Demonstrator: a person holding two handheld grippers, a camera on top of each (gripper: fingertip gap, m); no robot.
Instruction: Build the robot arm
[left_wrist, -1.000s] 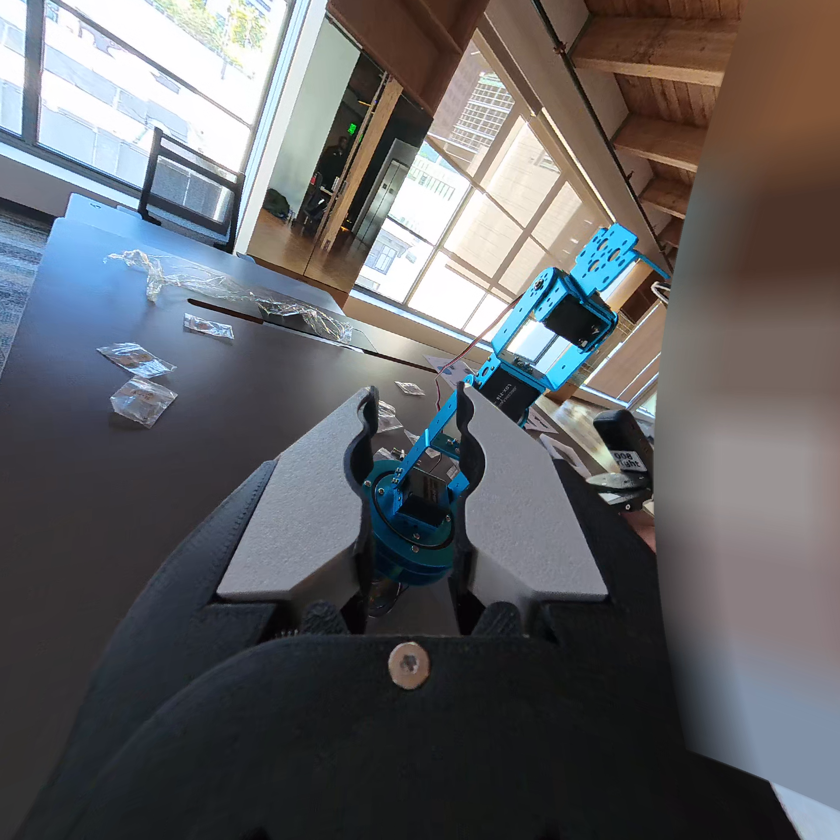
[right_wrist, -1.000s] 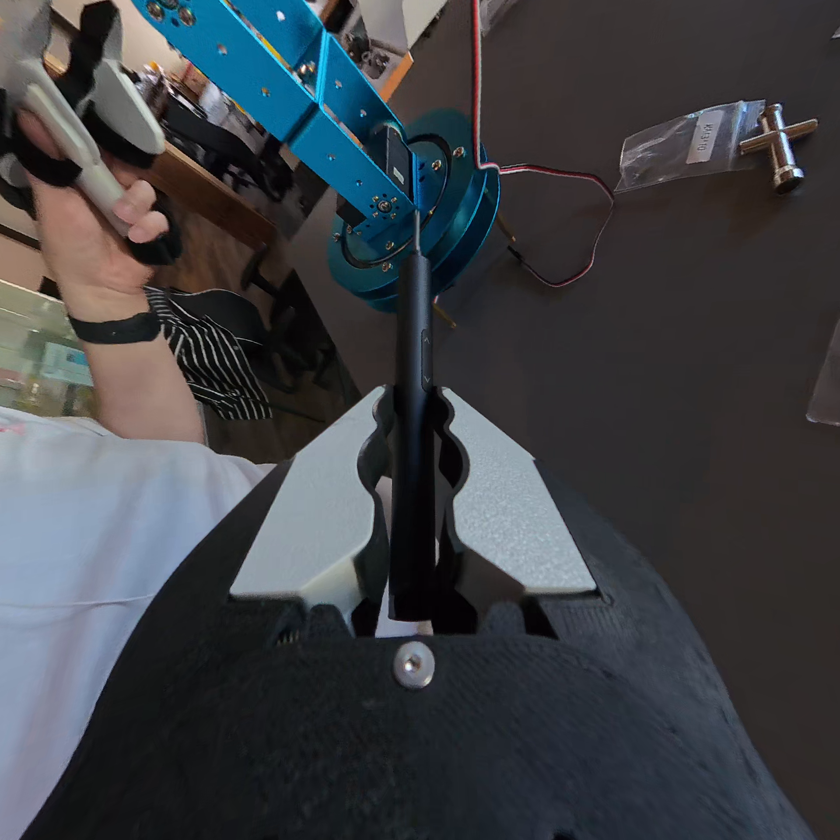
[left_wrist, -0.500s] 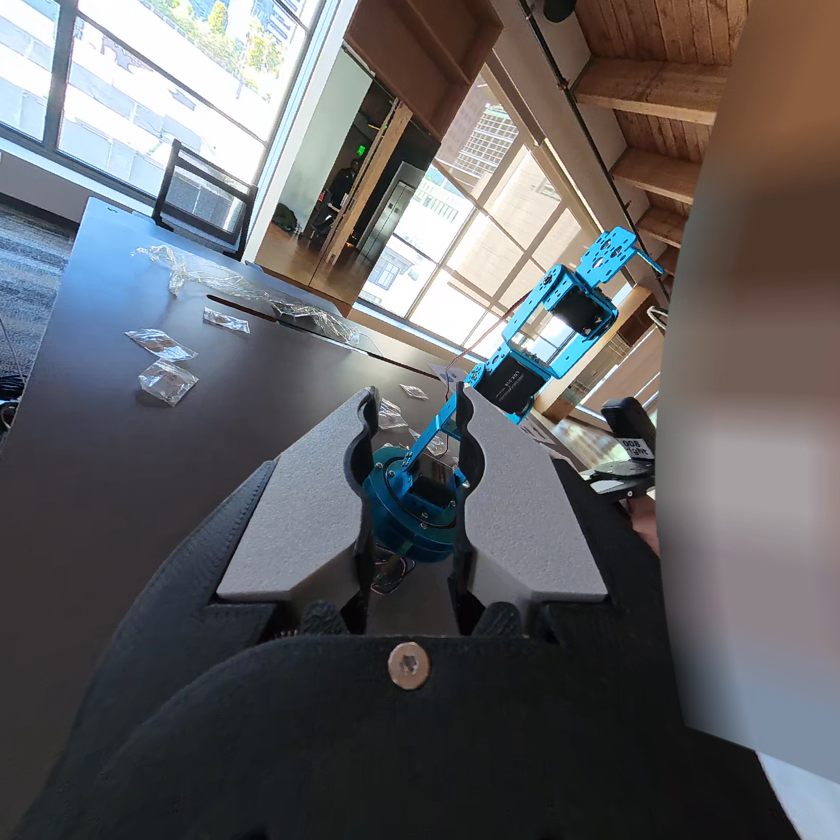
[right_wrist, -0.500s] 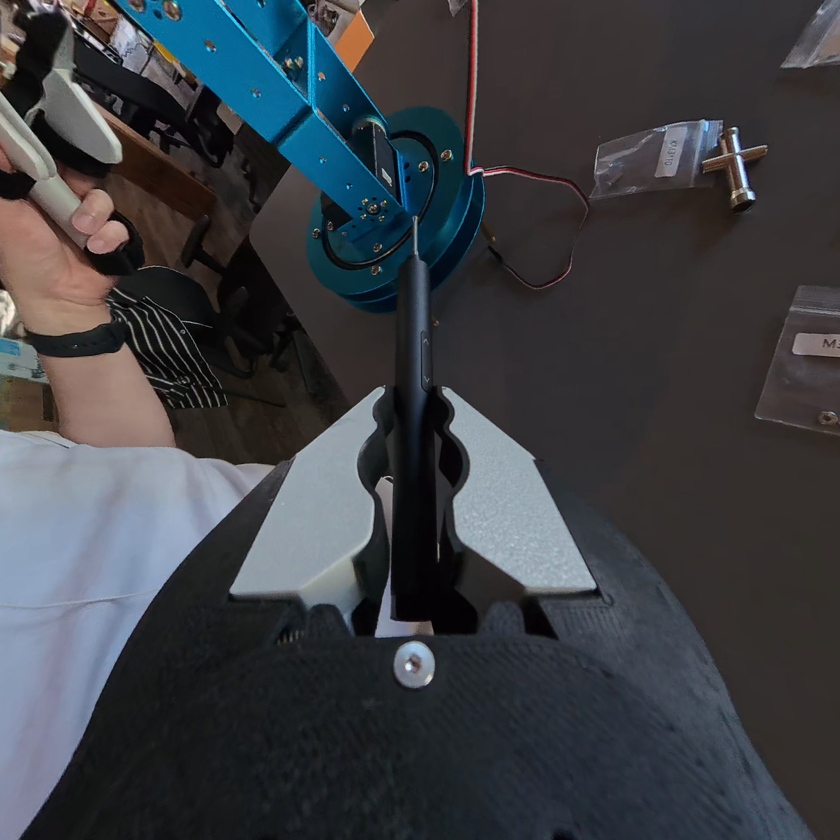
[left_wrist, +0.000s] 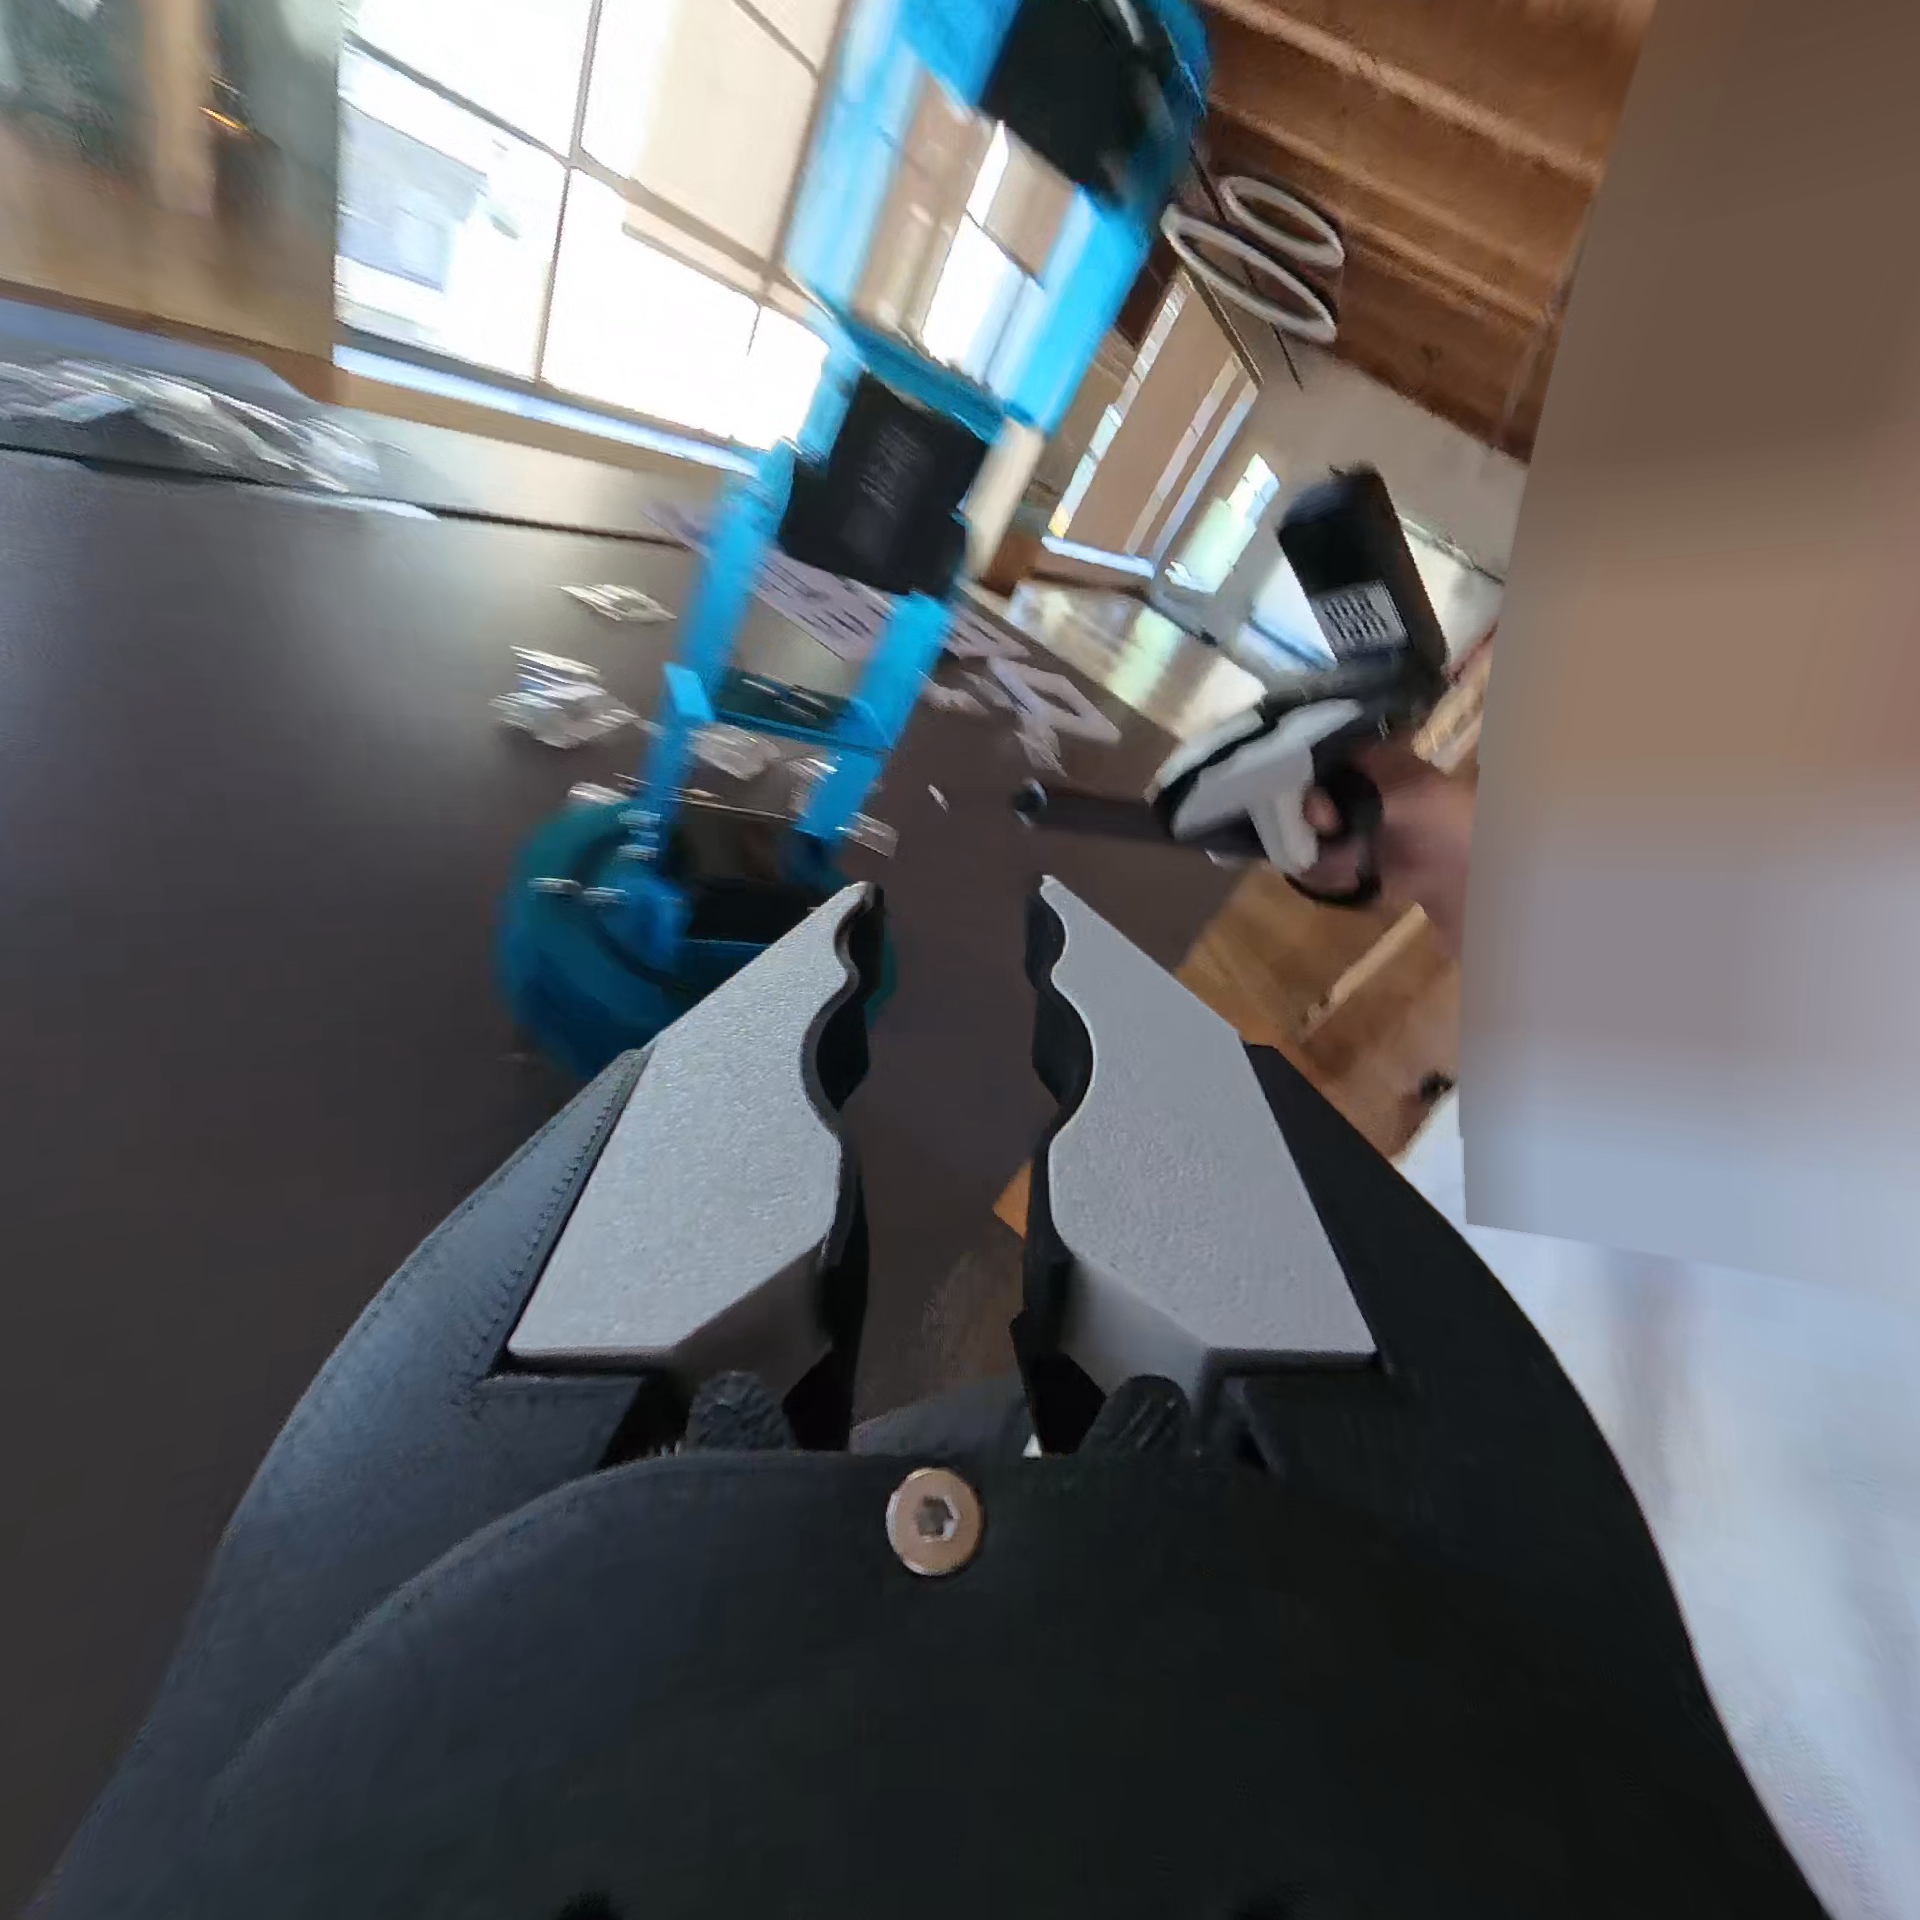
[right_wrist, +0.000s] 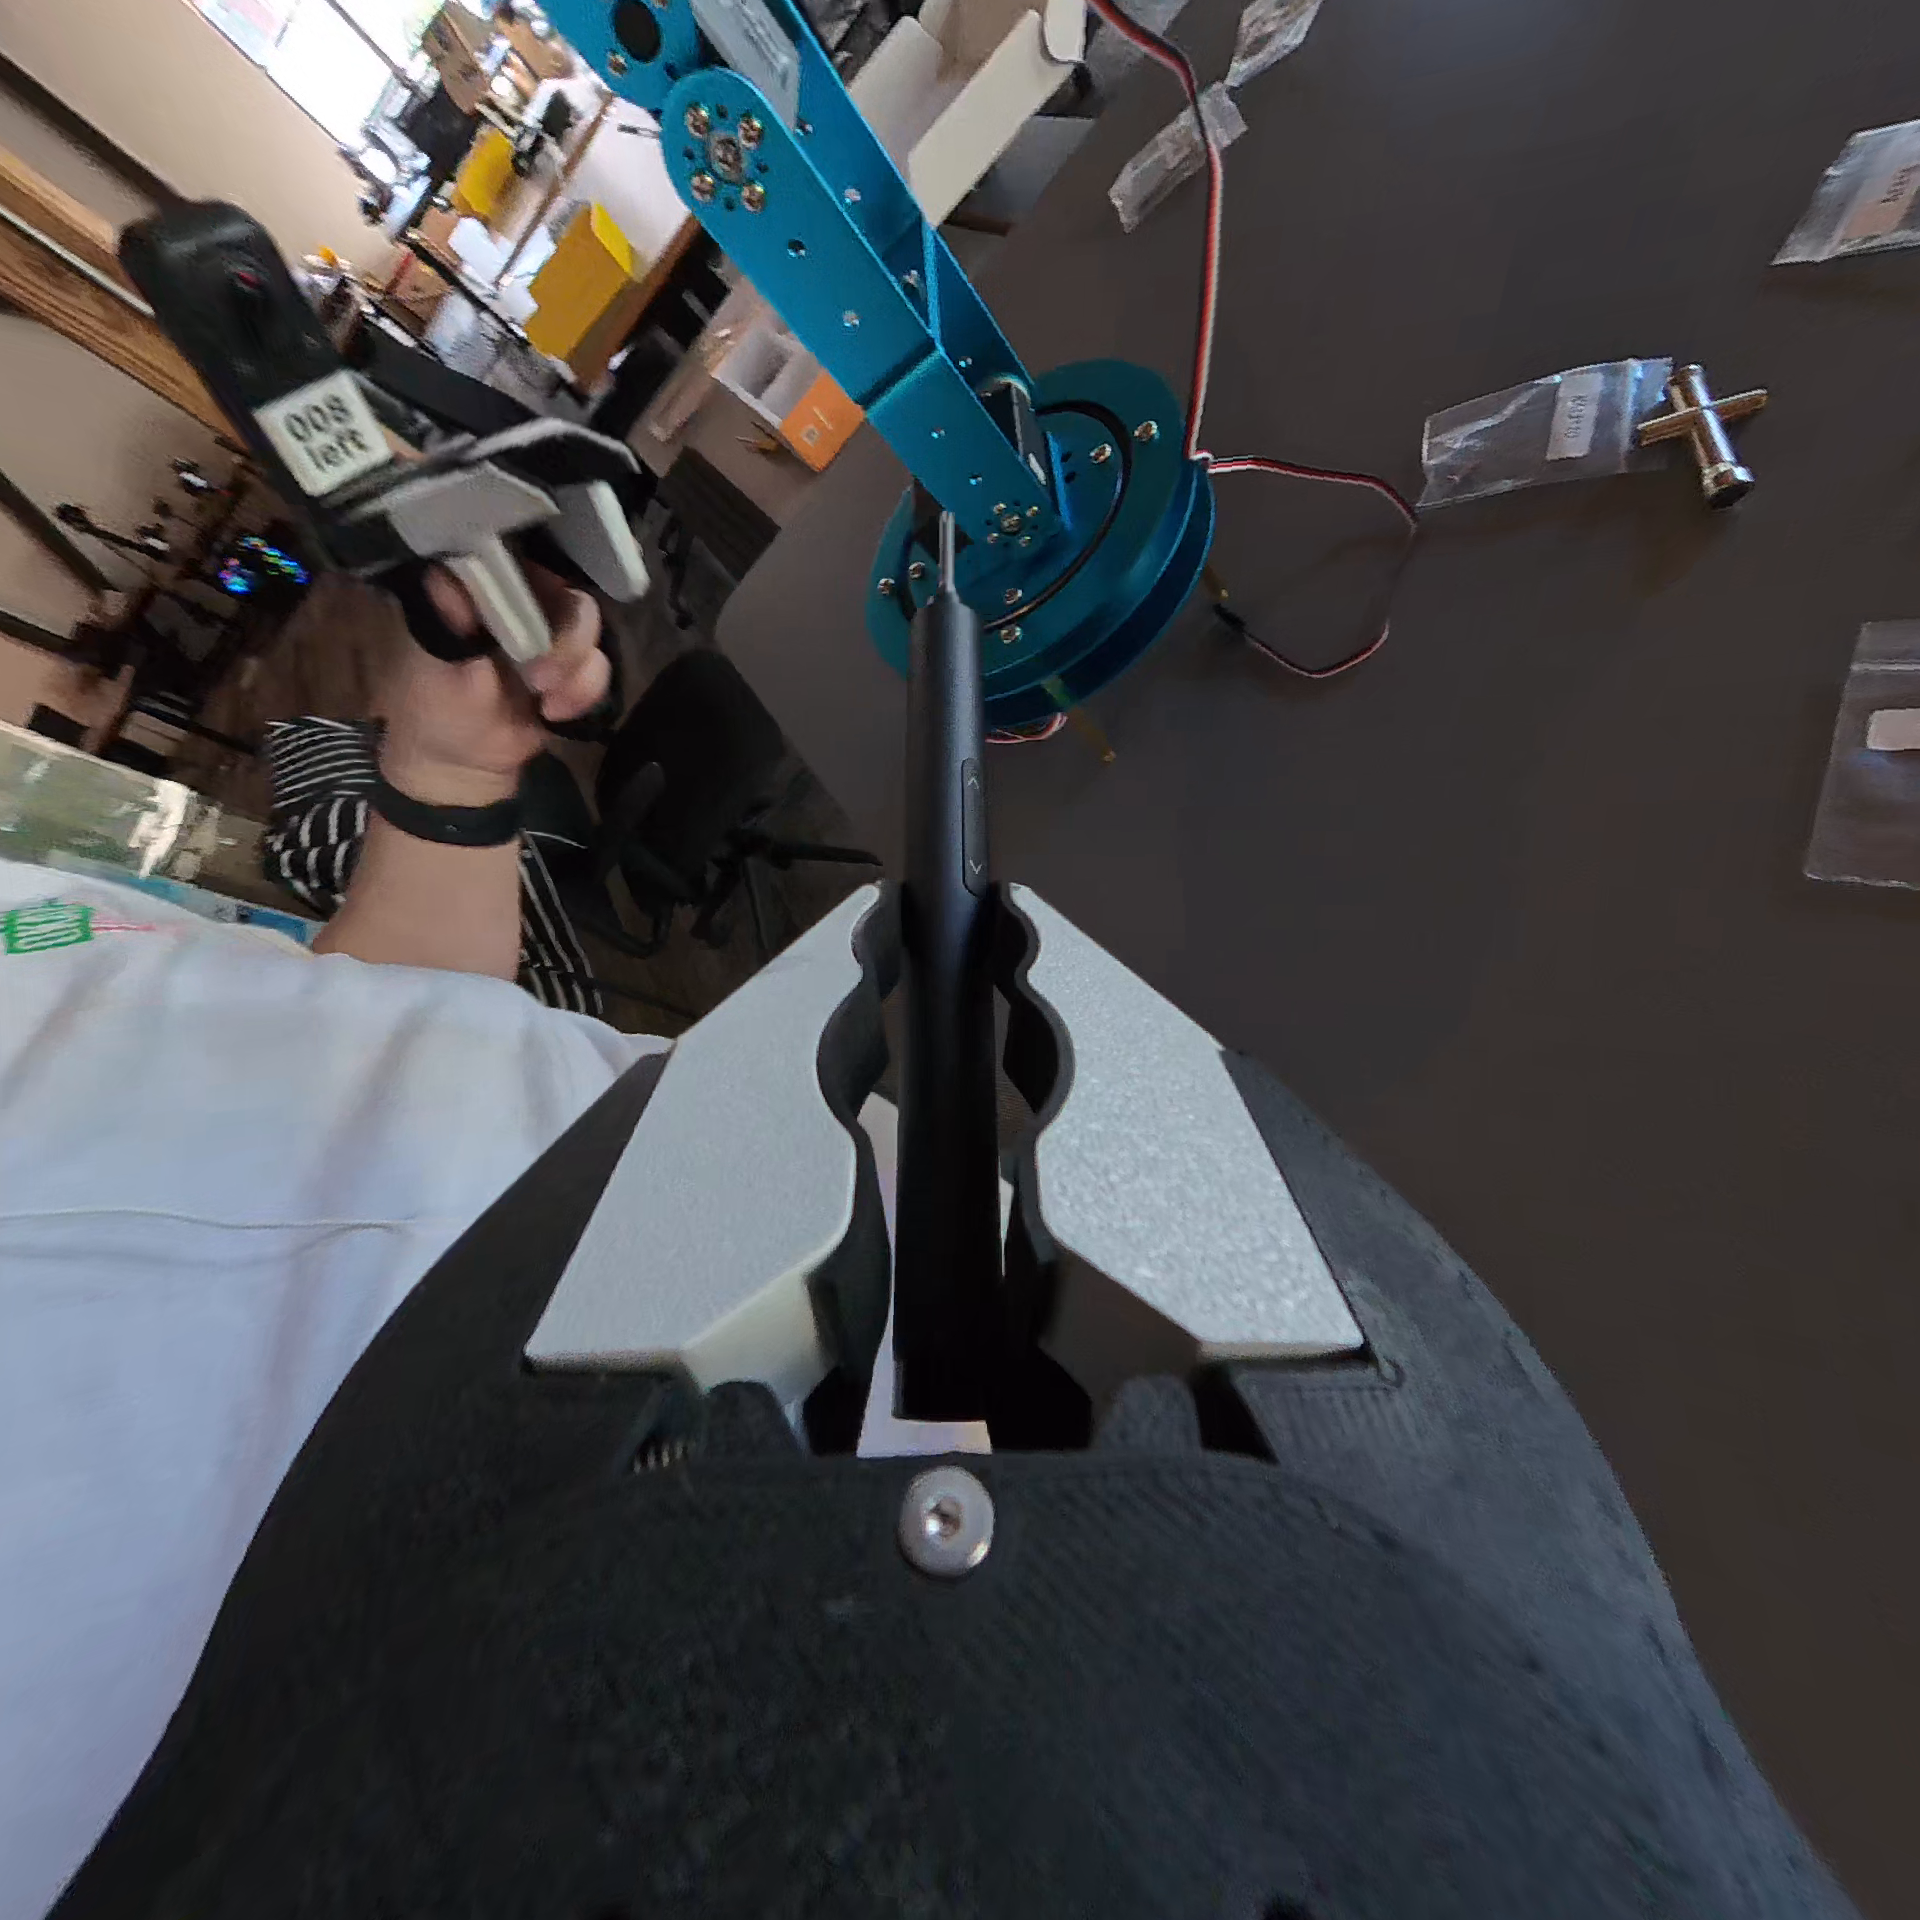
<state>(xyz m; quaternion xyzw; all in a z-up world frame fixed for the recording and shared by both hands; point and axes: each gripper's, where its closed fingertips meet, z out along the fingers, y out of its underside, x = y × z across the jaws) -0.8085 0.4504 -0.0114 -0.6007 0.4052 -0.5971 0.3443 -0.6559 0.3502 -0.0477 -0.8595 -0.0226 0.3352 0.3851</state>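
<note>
A blue metal robot arm (right_wrist: 831, 239) stands on a round blue base (right_wrist: 1122, 540) on the dark table (right_wrist: 1455, 1039). My right gripper (right_wrist: 940, 904) is shut on a black electric screwdriver (right_wrist: 940, 790). Its thin bit points at the left part of the base's top ring; contact cannot be told. My left gripper (left_wrist: 956, 914) is open and empty, just right of the base (left_wrist: 582, 956); this view is motion-blurred. The left gripper also shows in the right wrist view (right_wrist: 499, 520), held in a hand off the table edge.
A cross-shaped metal wrench (right_wrist: 1704, 436) and small plastic parts bags (right_wrist: 1527, 436) lie right of the base. A red, white and black servo wire (right_wrist: 1320, 582) trails from the base. More bags and white paper pieces (left_wrist: 561, 707) lie beyond the arm. A person's white shirt (right_wrist: 208, 1143) is close by. Left tips to right tips: about 20 cm.
My left gripper has swung right, so the blue base now sits left of its jaws instead of between them. My right gripper has shifted so the bit points at the base's left side.
</note>
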